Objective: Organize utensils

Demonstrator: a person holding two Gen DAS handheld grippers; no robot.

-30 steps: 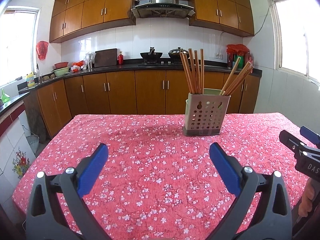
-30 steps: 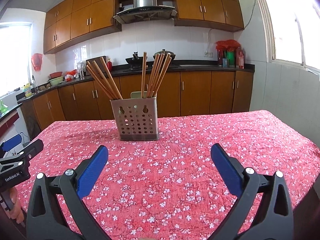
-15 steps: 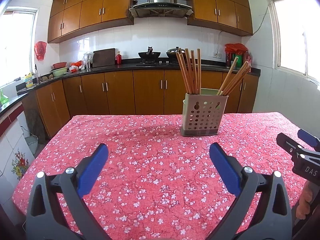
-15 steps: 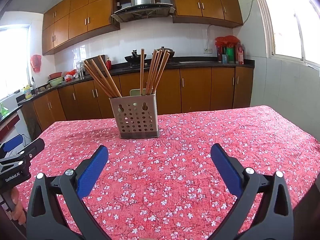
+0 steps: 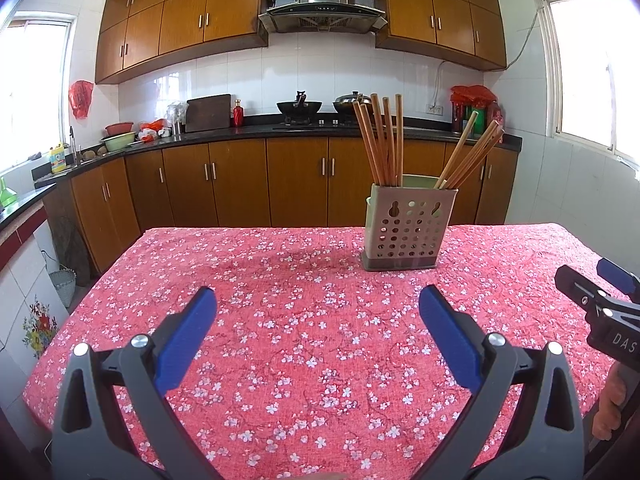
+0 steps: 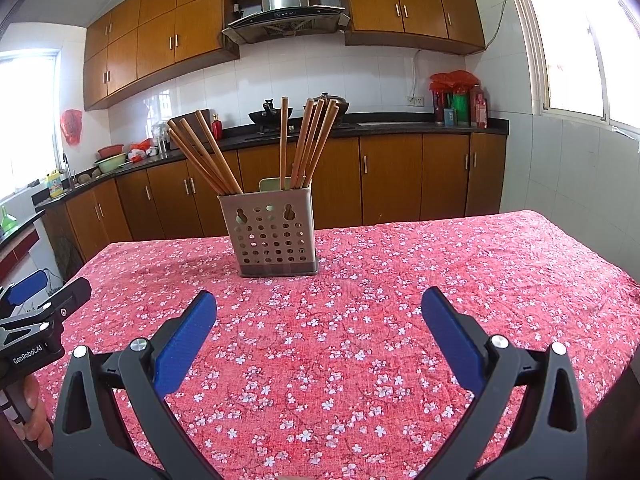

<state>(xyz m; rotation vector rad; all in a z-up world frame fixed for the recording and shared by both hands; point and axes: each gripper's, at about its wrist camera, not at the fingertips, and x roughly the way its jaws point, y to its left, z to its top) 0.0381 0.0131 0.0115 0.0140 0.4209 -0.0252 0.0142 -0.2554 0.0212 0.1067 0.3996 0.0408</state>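
Both grippers hover low over the table (image 5: 280,340), and both stand wide apart with nothing between the blue pads. The left gripper (image 5: 318,310) shows bare floral cloth in its gap; the right gripper (image 6: 319,312) shows the same. The utensil holder (image 5: 406,232), a perforated beige caddy, stands upright on the red tablecloth (image 6: 440,280) toward the far side of the table, well ahead of both claws. Wooden chopsticks (image 5: 382,140) rise from it in two bunches, one fairly upright, the other leaning outward toward the holder's end. Something pale green peeks above the rim behind them, though what it is cannot be made out.

Writing now: in the left wrist view the right gripper's body reads "DAS" at the frame edge, cut off. In the right wrist view the left gripper's body reads "GenRobot.AI". Behind, a range hood (image 6: 284,12) hangs over the black counter (image 6: 400,126) with woks.
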